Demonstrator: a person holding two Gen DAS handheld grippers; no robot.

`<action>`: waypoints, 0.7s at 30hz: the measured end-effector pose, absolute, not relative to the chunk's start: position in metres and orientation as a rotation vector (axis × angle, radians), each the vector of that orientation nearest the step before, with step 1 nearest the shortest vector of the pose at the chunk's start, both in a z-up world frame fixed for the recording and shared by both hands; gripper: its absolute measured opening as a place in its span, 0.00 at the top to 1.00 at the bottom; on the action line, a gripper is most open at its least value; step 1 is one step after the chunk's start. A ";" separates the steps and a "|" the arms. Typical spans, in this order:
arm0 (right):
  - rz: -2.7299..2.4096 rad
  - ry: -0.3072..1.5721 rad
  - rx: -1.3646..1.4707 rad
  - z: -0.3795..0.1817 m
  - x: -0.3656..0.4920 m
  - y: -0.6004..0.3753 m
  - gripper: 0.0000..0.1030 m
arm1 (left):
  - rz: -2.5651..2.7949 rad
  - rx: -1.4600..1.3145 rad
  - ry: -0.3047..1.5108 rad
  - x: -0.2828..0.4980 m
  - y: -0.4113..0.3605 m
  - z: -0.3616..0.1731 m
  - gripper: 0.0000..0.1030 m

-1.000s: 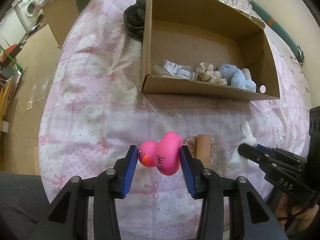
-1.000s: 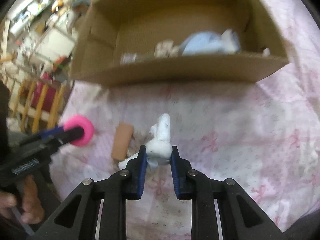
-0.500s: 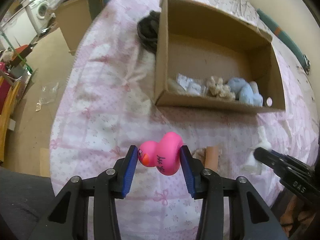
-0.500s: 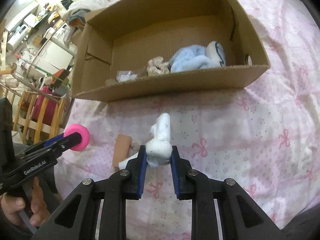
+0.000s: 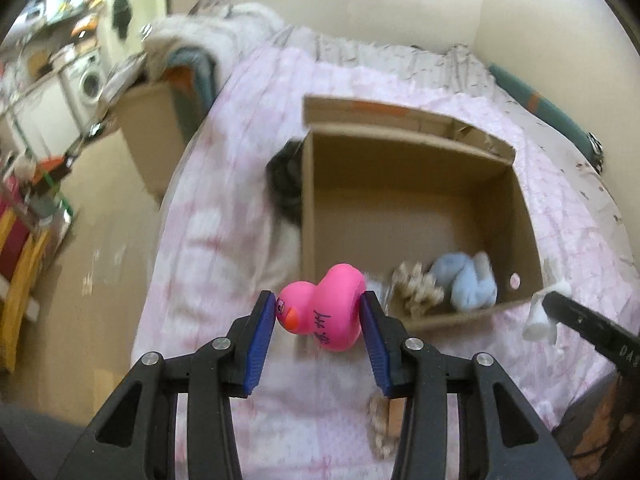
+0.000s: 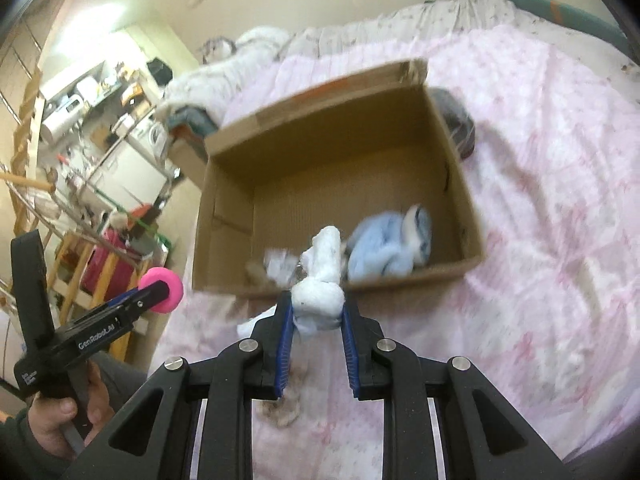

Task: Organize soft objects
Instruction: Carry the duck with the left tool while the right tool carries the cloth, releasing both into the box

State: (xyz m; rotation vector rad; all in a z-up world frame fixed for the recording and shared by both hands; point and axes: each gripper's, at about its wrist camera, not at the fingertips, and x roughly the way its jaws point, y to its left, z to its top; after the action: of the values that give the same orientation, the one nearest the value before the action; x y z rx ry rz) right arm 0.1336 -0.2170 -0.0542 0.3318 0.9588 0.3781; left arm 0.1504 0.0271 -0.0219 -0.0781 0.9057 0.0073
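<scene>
Left gripper [image 5: 318, 322] is clamped on a smooth, glossy pink rubber duck [image 5: 323, 307]; right gripper [image 6: 316, 322] pinches a lumpy white plush [image 6: 320, 280]. Both are held in the air, with the corrugated cardboard box [image 6: 460, 184] at 12 o'clock. A fuzzy blue toy [image 6: 390, 246] lies inside, motion-blurred. Something tan on the pink quilt [image 6: 552, 184] is mostly hidden behind the fingers.

Motion blur smears the dark bundle [image 5: 285, 184] behind the cardboard box [image 5: 524, 216], leaving it unidentifiable.

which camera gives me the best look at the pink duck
The left wrist view: the pink duck fills the centre, face and writing visible, clamped in the left claw. The right wrist view shows only its round pink end at the left edge.
</scene>
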 end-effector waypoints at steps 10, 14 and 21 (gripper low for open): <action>0.300 0.937 0.350 -0.066 0.198 -0.239 0.76 | -0.128 -0.060 0.870 0.201 0.005 -0.044 0.62; 0.248 0.972 0.334 -0.081 0.203 -0.239 0.76 | -0.126 -0.053 0.899 0.207 -0.001 -0.057 0.62; 0.169 1.013 0.284 -0.094 0.201 -0.242 0.76 | -0.090 -0.096 0.950 0.210 0.007 -0.069 0.62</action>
State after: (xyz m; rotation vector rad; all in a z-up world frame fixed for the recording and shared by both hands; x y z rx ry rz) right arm 0.2014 -0.2422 -0.0936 0.2842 1.0131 0.1689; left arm 0.2097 0.0065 -0.0687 -0.0964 0.9496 -0.0896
